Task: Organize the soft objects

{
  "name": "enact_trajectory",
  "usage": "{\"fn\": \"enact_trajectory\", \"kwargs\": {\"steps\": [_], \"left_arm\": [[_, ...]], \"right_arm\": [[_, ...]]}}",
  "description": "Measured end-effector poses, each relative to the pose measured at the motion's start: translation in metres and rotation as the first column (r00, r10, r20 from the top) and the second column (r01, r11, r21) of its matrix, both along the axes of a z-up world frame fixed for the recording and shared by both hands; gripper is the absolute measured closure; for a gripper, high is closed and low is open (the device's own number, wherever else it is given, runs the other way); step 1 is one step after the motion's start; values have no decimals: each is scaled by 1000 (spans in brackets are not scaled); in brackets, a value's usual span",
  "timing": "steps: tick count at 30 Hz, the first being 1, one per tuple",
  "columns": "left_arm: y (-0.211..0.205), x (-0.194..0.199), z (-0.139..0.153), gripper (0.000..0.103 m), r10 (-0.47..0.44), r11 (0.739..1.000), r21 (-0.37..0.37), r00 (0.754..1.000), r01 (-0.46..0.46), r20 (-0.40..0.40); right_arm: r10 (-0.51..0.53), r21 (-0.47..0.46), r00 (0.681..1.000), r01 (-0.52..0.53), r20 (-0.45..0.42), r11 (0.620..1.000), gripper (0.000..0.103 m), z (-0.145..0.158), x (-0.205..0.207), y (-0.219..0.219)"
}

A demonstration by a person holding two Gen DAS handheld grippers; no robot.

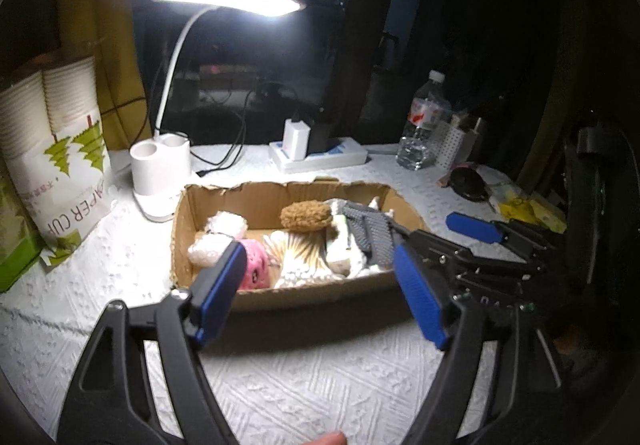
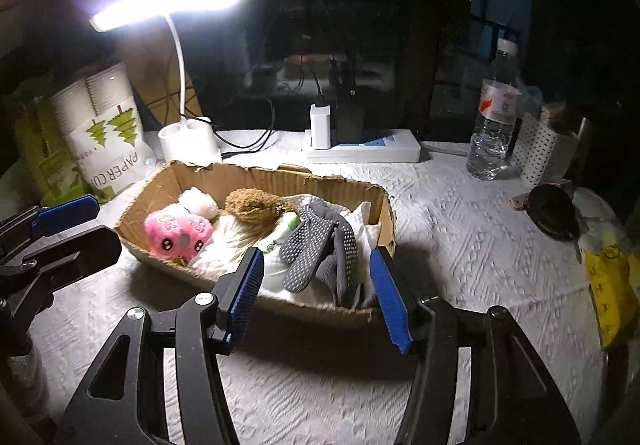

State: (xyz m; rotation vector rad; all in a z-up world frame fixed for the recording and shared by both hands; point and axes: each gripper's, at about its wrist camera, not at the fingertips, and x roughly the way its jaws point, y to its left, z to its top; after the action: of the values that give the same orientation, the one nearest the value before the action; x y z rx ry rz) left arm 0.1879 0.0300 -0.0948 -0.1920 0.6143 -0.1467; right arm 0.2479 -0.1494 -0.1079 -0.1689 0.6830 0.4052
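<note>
I have both hand-held grippers held apart and empty near the cardboard box [image 2: 256, 177]: the left hand-held gripper [image 1: 320, 297] and the right hand-held gripper [image 2: 316, 297] grip nothing. On the white tabletop [image 2: 460, 245], the box holds the pink plush toy [image 2: 178, 233] at left, brown plush [image 2: 256, 205] far, grey dotted gloves [image 2: 320, 249] right.

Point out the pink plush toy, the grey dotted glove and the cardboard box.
pink plush toy [image 2: 178, 235], right wrist view, on its face.
grey dotted glove [image 2: 316, 249], right wrist view, on its palm.
cardboard box [image 2: 256, 179], right wrist view, on its far inner wall.
</note>
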Motion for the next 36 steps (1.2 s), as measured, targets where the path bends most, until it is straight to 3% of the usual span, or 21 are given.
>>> {"fn": "enact_trajectory", "kwargs": {"steps": [9, 13, 23, 26, 32, 36], "left_arm": [[-10, -29, 15, 24, 3, 1000, 24, 999, -4, 36], [-13, -43, 23, 15, 4, 1000, 26, 998, -6, 60], [-26, -81, 44, 13, -21, 999, 50, 992, 15, 121], [-27, -93, 52, 4, 6, 997, 75, 990, -17, 141], [-27, -119, 74, 3, 20, 996, 81, 979, -37, 205], [-26, -138, 90, 3, 26, 996, 80, 968, -48, 251]], "right_arm": [[9, 0, 999, -9, 37, 1000, 45, 13, -37, -3], [12, 3, 998, -12, 58, 1000, 45, 21, -52, -4], [15, 14, 993, -17, 117, 1000, 45, 41, -94, -10], [18, 27, 990, -22, 141, 999, 45, 51, -108, -13], [19, 61, 982, -31, 188, 998, 45, 76, -136, -21], [30, 40, 978, -40, 209, 998, 37, 92, -155, -21]]}}
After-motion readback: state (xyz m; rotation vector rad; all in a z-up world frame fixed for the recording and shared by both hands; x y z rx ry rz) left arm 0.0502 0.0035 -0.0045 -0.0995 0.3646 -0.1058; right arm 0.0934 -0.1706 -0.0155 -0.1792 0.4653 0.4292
